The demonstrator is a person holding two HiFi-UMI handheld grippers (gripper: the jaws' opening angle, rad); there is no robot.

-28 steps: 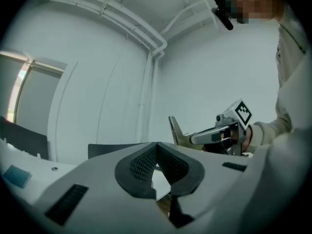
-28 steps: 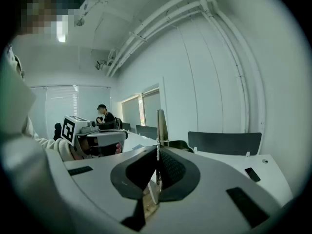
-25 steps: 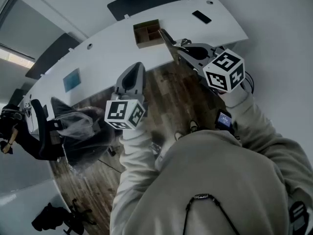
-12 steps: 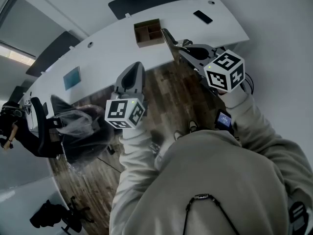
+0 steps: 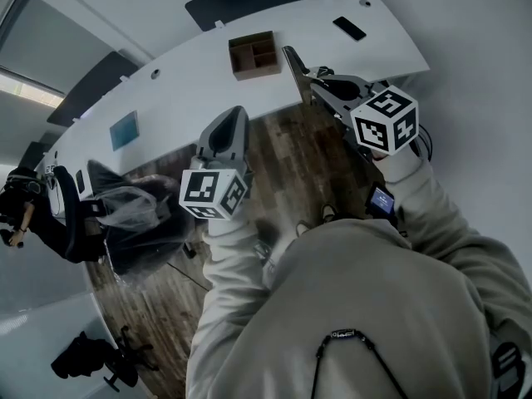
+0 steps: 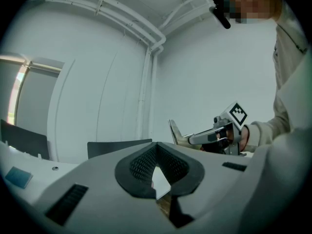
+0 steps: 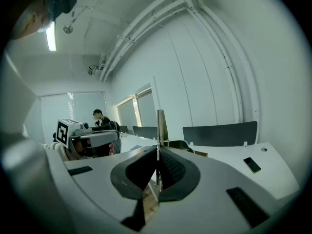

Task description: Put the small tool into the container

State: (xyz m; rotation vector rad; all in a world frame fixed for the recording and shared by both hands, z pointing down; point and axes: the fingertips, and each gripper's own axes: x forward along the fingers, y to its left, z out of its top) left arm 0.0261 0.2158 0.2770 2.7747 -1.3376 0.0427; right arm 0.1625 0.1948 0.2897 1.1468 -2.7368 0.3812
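Right hand-held gripper (image 5: pixel 320 80), clenched on the small tool (image 5: pixel 293 61), has shifted slightly beside the divided container (image 5: pixel 258 70); left hand-held gripper (image 6: pixel 155 147) clenched.

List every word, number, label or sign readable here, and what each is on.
No text can be read.
Left marker cube: black-and-white squares, no letters.
Right marker cube: the same.
Label at the sweatshirt collar: too small to read.
Wrist screen: too small to read.

The brown container's (image 5: pixel 253 70) contents are too small to tell
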